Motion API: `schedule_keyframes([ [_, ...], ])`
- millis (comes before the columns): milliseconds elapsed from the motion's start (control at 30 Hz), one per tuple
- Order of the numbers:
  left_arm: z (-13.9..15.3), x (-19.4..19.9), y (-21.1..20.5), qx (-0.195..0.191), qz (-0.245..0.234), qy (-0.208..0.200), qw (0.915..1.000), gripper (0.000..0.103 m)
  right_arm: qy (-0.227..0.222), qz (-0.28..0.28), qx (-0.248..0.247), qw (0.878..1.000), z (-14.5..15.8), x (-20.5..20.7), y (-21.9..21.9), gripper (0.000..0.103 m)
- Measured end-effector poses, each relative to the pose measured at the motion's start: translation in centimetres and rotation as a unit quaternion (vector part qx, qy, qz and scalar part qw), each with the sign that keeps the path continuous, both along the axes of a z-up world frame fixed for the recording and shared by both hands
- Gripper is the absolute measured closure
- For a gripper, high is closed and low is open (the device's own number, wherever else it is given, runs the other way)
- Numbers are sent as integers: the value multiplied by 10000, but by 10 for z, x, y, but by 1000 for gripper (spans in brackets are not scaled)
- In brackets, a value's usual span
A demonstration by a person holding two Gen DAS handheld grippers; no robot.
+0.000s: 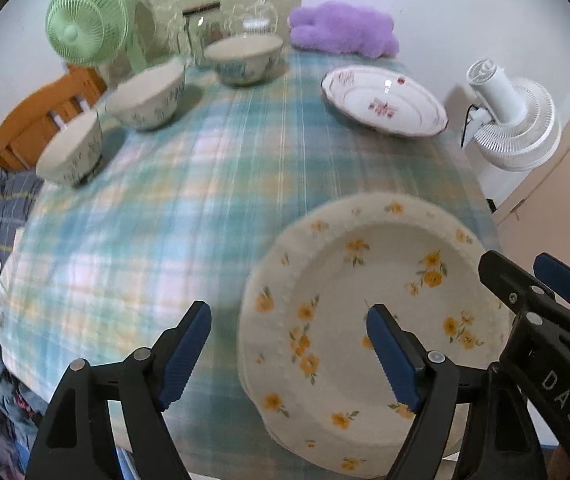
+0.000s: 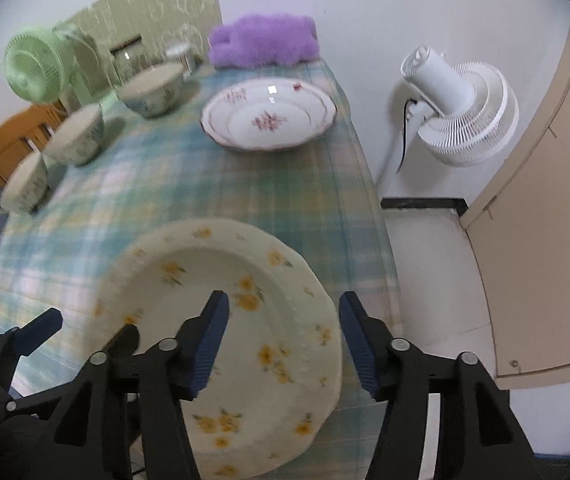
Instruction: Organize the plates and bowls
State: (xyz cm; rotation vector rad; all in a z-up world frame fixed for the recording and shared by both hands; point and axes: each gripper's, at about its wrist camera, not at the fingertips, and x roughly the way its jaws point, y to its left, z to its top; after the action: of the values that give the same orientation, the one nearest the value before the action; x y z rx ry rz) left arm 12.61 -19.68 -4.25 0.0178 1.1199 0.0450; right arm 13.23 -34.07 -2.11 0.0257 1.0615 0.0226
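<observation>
Your left gripper (image 1: 289, 354) and right gripper (image 2: 283, 344) both stand spread, pinching nothing, over the yellow-flowered plate (image 1: 369, 320) at 6 o'clock on the plaid tablecloth (image 1: 165, 208); three bowls (image 1: 147, 98) at 10 o'clock.

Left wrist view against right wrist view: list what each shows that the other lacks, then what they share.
Only the left wrist view: nothing clear on the table.
Only the right wrist view: the floor and a beige door.
Both: yellow-flowered plate, pink-flowered plate, three bowls, green fan, white fan, purple cushion, and both hand-held grippers, open.
</observation>
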Motion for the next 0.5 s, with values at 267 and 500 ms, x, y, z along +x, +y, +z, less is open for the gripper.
schedule_keyframes([
  [267, 33, 16, 24, -119, -376, -332, 9987, 19, -218, -254, 120, 9994, 30, 4, 26, 41],
  [500, 55, 43, 33, -255, -538, -545, 9967, 18, -427, -397, 181, 9981, 54, 23, 38, 41],
])
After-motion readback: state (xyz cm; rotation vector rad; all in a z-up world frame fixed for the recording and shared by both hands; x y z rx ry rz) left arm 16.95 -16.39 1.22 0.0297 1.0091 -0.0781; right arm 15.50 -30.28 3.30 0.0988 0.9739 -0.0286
